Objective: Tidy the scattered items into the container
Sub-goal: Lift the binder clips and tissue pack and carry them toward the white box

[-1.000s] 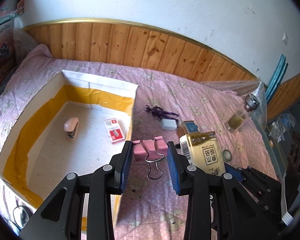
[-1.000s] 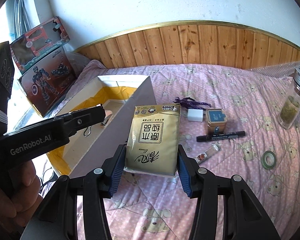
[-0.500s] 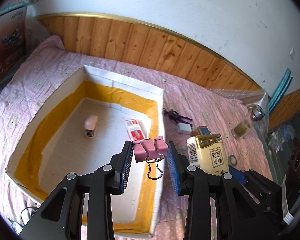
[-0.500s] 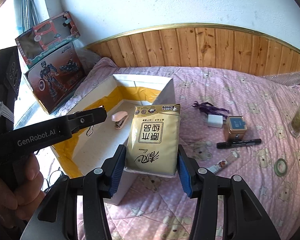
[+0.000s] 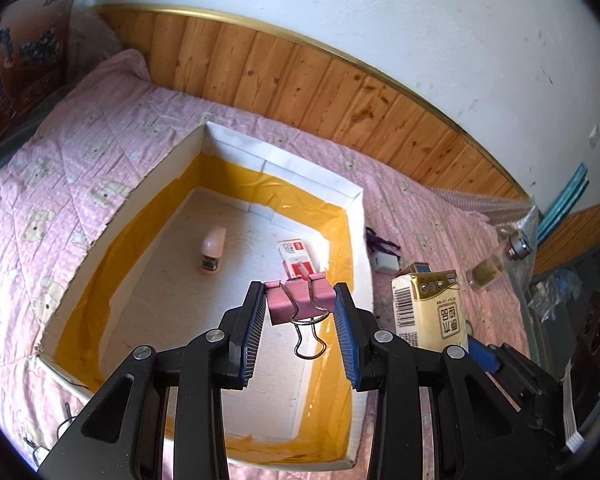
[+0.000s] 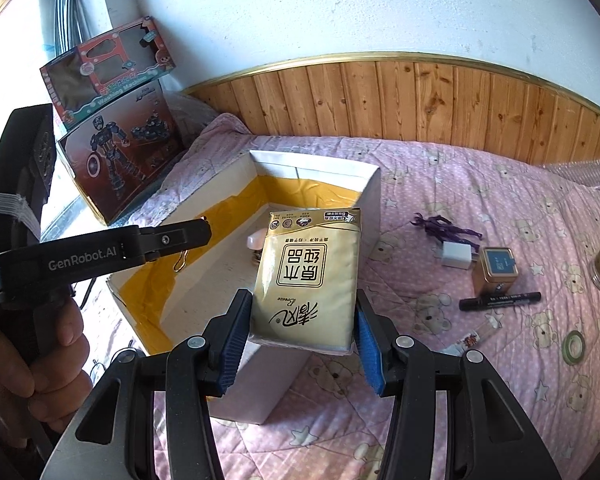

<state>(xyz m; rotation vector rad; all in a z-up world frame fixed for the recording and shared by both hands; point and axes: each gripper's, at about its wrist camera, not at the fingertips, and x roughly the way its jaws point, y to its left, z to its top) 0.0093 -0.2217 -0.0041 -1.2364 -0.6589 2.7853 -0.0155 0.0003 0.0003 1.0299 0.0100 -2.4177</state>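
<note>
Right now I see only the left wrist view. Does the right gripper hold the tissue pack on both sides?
Observer: Yes, the right gripper clamps the tissue pack between both pads, near its lower end.
Operator: What lies on the blanket behind that pack?
Observer: A black marker, just in front of the tin.
Operator: Anything more to collect?
Observer: A green tape roll, alone near the right edge.

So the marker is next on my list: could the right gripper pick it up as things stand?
Probably not yet: the right gripper is shut on the tissue pack; the black marker lies unobstructed on the quilt.
</note>
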